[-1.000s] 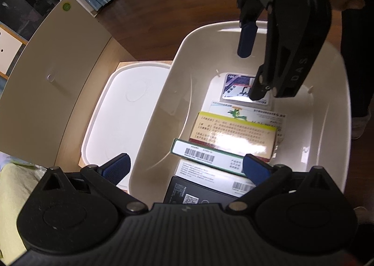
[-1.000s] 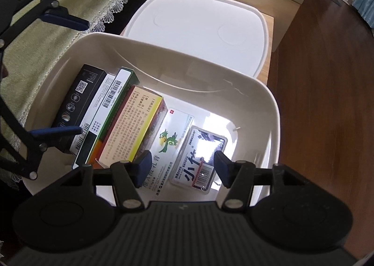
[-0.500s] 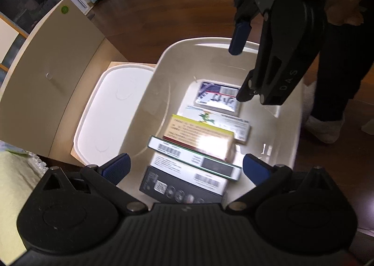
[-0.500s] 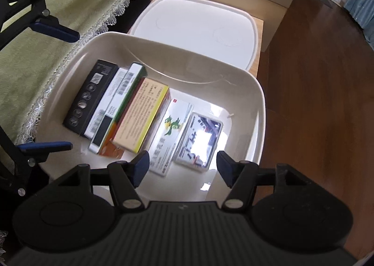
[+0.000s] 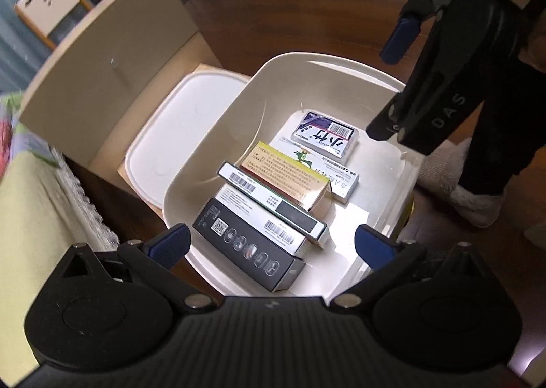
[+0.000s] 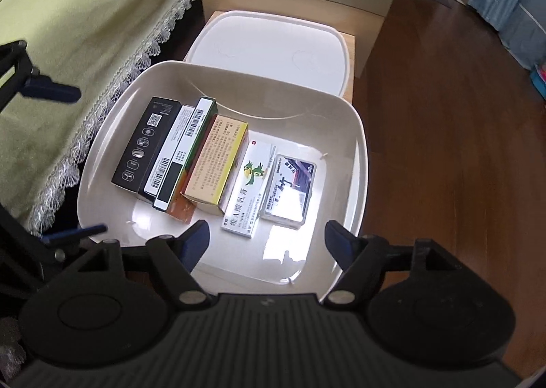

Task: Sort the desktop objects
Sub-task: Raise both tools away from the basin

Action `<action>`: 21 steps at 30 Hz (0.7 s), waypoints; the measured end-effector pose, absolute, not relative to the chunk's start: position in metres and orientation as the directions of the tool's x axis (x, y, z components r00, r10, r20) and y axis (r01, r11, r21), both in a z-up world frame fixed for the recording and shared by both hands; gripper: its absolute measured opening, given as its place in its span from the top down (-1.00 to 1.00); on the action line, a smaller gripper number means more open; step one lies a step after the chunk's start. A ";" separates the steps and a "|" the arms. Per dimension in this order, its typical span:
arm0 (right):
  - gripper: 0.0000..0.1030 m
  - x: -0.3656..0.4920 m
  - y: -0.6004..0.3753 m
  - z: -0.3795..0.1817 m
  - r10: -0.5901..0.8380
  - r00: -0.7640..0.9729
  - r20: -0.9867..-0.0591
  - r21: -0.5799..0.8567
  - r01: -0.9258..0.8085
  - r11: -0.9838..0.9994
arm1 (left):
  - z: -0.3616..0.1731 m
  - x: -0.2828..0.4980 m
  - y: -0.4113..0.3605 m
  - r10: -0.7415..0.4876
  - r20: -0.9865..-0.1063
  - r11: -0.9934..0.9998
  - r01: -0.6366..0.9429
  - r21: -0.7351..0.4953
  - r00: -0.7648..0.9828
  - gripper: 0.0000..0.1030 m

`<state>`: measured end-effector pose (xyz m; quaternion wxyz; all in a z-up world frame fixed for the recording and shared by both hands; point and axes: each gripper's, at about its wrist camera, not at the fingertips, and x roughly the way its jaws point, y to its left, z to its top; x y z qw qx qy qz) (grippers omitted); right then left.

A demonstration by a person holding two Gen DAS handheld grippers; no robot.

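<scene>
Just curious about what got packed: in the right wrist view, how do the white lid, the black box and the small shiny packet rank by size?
Largest to smallest, as they look:
1. white lid
2. black box
3. shiny packet
The lid lies farther away yet looks biggest, so that rank is safe.

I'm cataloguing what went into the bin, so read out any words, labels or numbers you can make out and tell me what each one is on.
"DAS": on the black arm of the right gripper.
"维A酸乳膏": on the white bird-logo box in the bin.
"小竹": large characters on the small clear-wrapped pack.
Barcodes and a QR code sit on the black box and the white boxes; their digits are too small to read.
Fine print on the yellow-edged box: too small to read.
</scene>
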<state>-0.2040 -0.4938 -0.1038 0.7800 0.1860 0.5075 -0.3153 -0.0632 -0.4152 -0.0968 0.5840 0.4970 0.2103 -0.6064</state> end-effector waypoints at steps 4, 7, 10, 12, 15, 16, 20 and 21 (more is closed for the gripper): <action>-0.39 -0.206 -0.485 -0.106 -0.309 0.266 -0.913 -0.039 0.698 0.715 | -0.093 -0.057 -0.420 -0.508 -0.846 -0.207 0.932 0.298 0.158 -0.99; -0.48 -0.205 -0.483 -0.103 -0.339 0.268 -0.902 -0.053 0.710 0.702 | -0.092 -0.050 -0.425 -0.508 -0.846 -0.153 0.950 0.271 0.160 -0.99; -0.48 -0.205 -0.487 -0.108 -0.330 0.285 -0.900 -0.024 0.723 0.691 | -0.091 -0.043 -0.428 -0.506 -0.846 -0.092 0.965 0.244 0.165 -0.99; -0.48 -0.206 -0.489 -0.116 -0.318 0.295 -0.901 -0.006 0.724 0.690 | -0.095 -0.040 -0.429 -0.485 -0.856 -0.049 0.972 0.229 0.178 -0.99; -0.48 -0.205 -0.491 -0.122 -0.279 0.309 -0.909 0.033 0.721 0.692 | -0.101 -0.039 -0.429 -0.456 -0.866 -0.007 0.972 0.234 0.205 -0.99; -0.48 -0.204 -0.491 -0.123 -0.275 0.317 -0.908 0.039 0.716 0.697 | -0.103 -0.039 -0.429 -0.448 -0.868 0.010 0.972 0.234 0.213 -0.99; -0.50 -0.202 -0.495 -0.130 -0.245 0.322 -0.914 0.070 0.721 0.689 | -0.115 -0.037 -0.431 -0.431 -0.879 0.049 0.978 0.202 0.203 -0.99; -0.50 -0.203 -0.496 -0.132 -0.234 0.320 -0.918 0.078 0.724 0.686 | -0.119 -0.037 -0.432 -0.423 -0.884 0.047 0.979 0.200 0.201 -0.99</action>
